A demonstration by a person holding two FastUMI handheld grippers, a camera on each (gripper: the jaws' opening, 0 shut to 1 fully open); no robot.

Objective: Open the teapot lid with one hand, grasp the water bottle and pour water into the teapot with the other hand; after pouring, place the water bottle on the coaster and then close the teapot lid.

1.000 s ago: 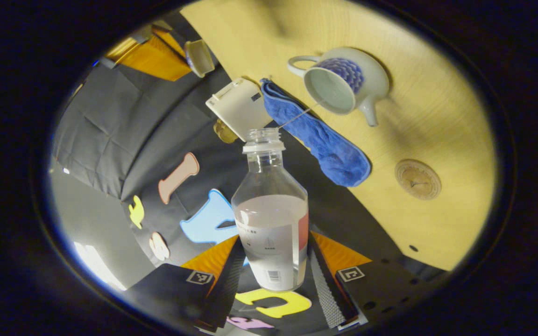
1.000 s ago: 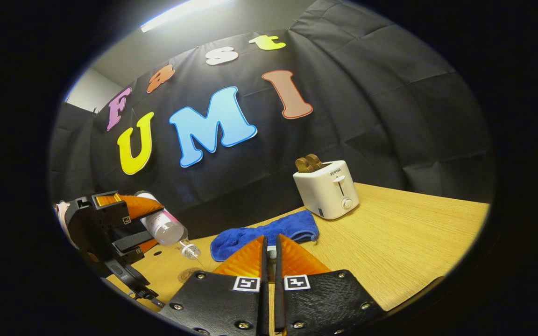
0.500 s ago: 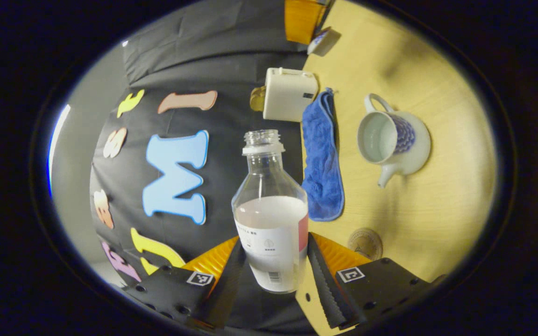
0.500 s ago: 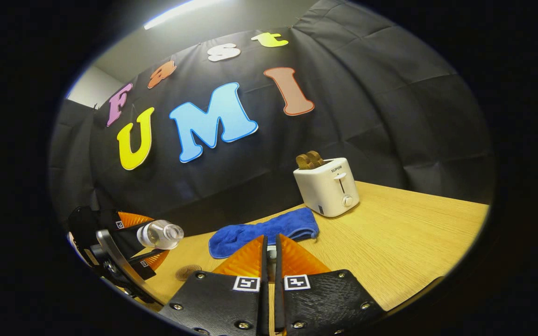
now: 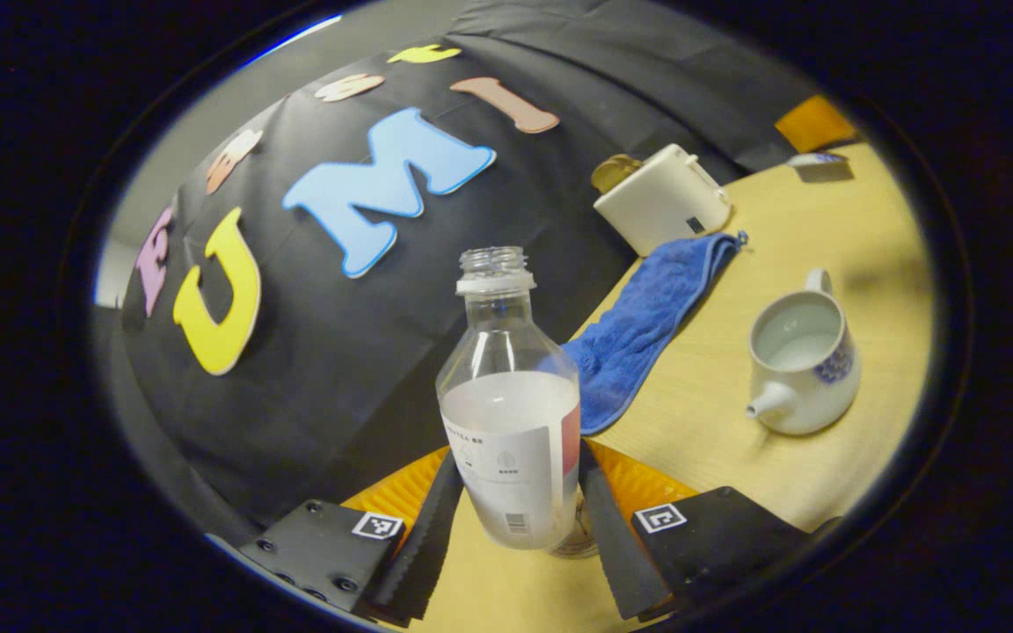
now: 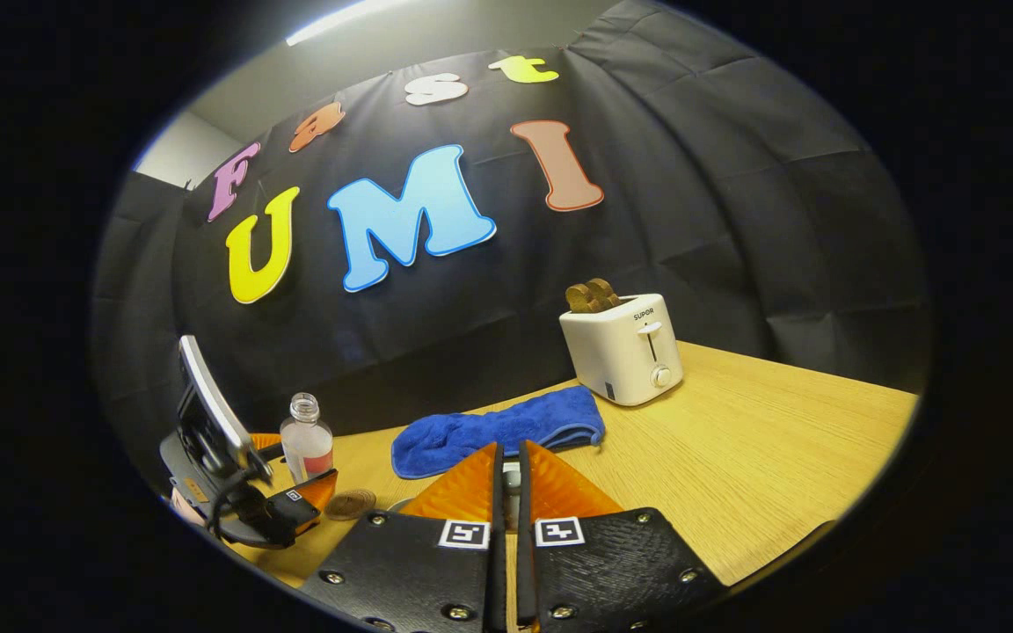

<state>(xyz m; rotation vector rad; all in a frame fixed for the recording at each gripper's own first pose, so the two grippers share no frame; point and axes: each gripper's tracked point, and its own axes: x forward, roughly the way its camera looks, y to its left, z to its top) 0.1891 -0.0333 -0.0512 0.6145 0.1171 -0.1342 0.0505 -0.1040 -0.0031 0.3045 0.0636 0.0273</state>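
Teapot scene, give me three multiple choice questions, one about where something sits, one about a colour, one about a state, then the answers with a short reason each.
1. Where does the blue towel lie?
A. between the toaster and the water bottle
B. inside the teapot
C. on top of the toaster

2. What colour is the toaster?
A. red
B. white
C. green

3. How is the teapot?
A. lid on
B. tipped on its side
C. lid off, upright

Answers: 1 A, the left gripper view shows the towel stretched on the table between them. 2 B, its body is white in both views. 3 C, its open mouth faces up, with water showing inside.
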